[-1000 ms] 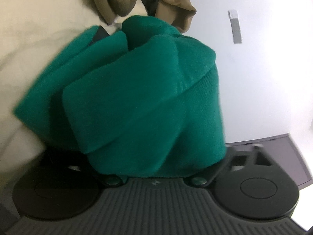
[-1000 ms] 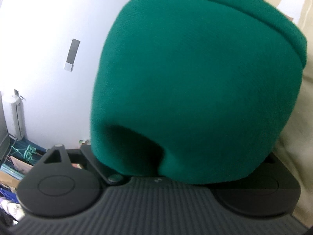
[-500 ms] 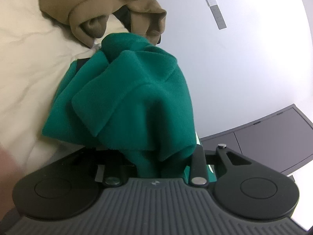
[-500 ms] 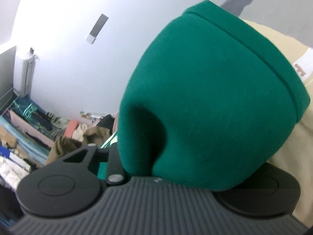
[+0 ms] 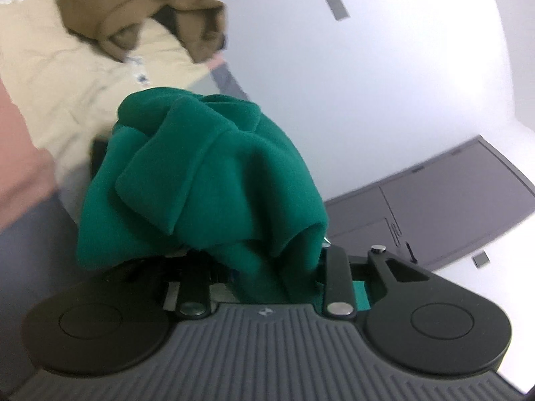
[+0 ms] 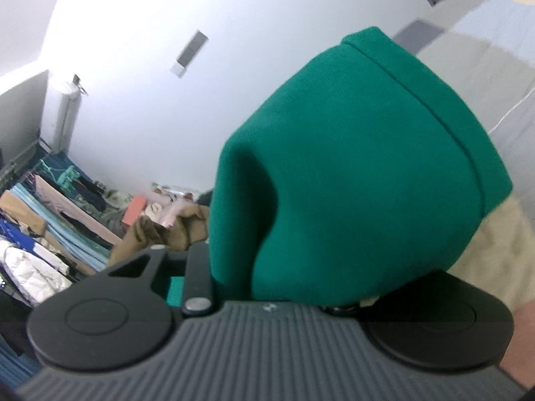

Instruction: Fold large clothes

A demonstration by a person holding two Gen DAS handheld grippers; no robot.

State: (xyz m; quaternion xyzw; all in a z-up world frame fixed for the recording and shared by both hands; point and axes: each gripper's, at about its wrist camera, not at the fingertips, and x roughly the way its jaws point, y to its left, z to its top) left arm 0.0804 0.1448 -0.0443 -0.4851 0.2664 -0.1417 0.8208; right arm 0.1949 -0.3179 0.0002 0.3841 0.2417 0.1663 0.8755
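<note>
l claw (image 5: 267,267): blk discs, ribbed gry body | r claw (image 6: 267,287): same

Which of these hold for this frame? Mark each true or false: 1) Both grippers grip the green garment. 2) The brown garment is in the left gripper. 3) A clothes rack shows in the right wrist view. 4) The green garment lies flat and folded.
1) True: the left gripper and right gripper each pinch bunched green garment.
2) False: the brown garment lies apart on the cream bedding, untouched.
3) True: a clothes rack stands by the wall.
4) False: it hangs crumpled from the jaws.
</note>
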